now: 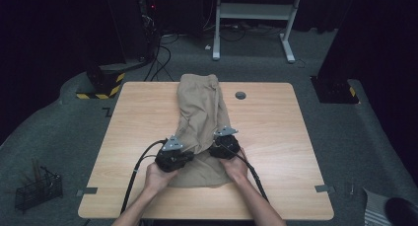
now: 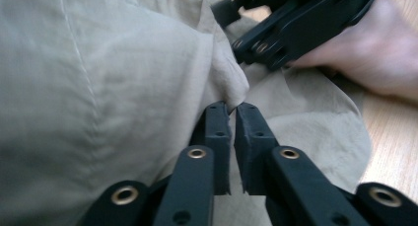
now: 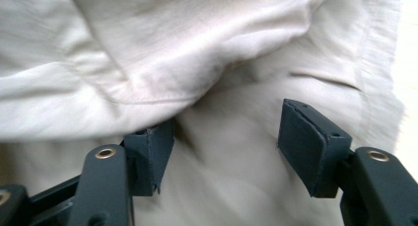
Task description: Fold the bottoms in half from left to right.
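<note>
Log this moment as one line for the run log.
left gripper: shut on a fold of the tan garment | right gripper: open over the garment | wooden table: garment lengthwise

A light wooden counter (image 1: 276, 137) is set on grey carpet (image 1: 59, 132). Beyond it, a white desk frame (image 1: 254, 11) and trailing black cables (image 1: 160, 58) are seen against darkness. A wire basket (image 1: 37, 189) is placed at the near left.
</note>
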Available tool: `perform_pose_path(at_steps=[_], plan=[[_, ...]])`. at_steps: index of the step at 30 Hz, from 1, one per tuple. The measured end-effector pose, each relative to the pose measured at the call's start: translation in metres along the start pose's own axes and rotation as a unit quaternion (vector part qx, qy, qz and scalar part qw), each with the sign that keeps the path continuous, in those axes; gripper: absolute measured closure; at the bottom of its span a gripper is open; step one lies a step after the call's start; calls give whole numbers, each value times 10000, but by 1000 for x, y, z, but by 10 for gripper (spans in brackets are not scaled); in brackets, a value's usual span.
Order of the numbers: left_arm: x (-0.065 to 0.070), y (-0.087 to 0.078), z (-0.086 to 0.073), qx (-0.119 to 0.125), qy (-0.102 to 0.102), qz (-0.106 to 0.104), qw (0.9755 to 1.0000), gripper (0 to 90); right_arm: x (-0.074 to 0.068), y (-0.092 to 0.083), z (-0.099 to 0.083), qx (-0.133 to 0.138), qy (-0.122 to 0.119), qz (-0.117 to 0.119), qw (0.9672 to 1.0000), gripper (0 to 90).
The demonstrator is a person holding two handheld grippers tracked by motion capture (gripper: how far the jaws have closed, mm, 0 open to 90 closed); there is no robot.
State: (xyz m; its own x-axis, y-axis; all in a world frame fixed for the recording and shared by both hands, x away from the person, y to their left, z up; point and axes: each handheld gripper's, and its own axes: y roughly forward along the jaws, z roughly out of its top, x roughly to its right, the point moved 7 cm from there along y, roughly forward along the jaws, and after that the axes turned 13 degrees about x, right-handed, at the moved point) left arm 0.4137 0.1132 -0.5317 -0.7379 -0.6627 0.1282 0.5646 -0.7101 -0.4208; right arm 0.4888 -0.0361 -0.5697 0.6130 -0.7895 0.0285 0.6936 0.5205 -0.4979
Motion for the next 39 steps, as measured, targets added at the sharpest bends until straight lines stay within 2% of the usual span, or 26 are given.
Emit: perform_pose_path(at_steps=[4,7,8,11,14,17,21,27,29,32,35,37,39], plan=[[2,-3,-1,46,-116,-11,9999,729,11,-14,-9,-73,-42,-64,9999,390],[5,-10,5,244,-137,41,9996,608,17,-19,-14,-37,103,-32,9999,392],[5,-12,7,304,-141,58,9994,581,19,-19,-14,-7,77,-20,10000,392],[0,-19,7,323,-60,238,9992,520,19,-17,-13,-3,69,-25,10000,387],[-4,-25,-2,306,-223,320,9988,495,20,-17,-13,-1,72,-12,10000,385],[-4,-32,-7,323,-269,350,9985,482,20,-17,-13,-1,73,-8,10000,385],[-5,-42,6,511,-185,396,9977,455,20,-17,-13,-2,75,-8,10000,385],[-11,-60,28,866,-236,542,9945,445,20,-17,-13,0,70,-11,10000,385],[-15,-67,32,955,-246,630,9931,444,20,-17,-13,1,68,-11,10000,385],[-28,-74,34,988,-380,808,9911,444,20,-17,-13,1,65,-8,10000,385],[-46,-79,32,1021,-625,1073,9870,445,20,-18,-13,-4,56,8,10000,385],[-57,-81,29,1017,-779,1169,9849,440,20,-19,-14,-5,60,28,10000,384],[-66,-80,22,908,-849,1208,9849,426,20,-22,-15,-24,56,40,10000,388]])
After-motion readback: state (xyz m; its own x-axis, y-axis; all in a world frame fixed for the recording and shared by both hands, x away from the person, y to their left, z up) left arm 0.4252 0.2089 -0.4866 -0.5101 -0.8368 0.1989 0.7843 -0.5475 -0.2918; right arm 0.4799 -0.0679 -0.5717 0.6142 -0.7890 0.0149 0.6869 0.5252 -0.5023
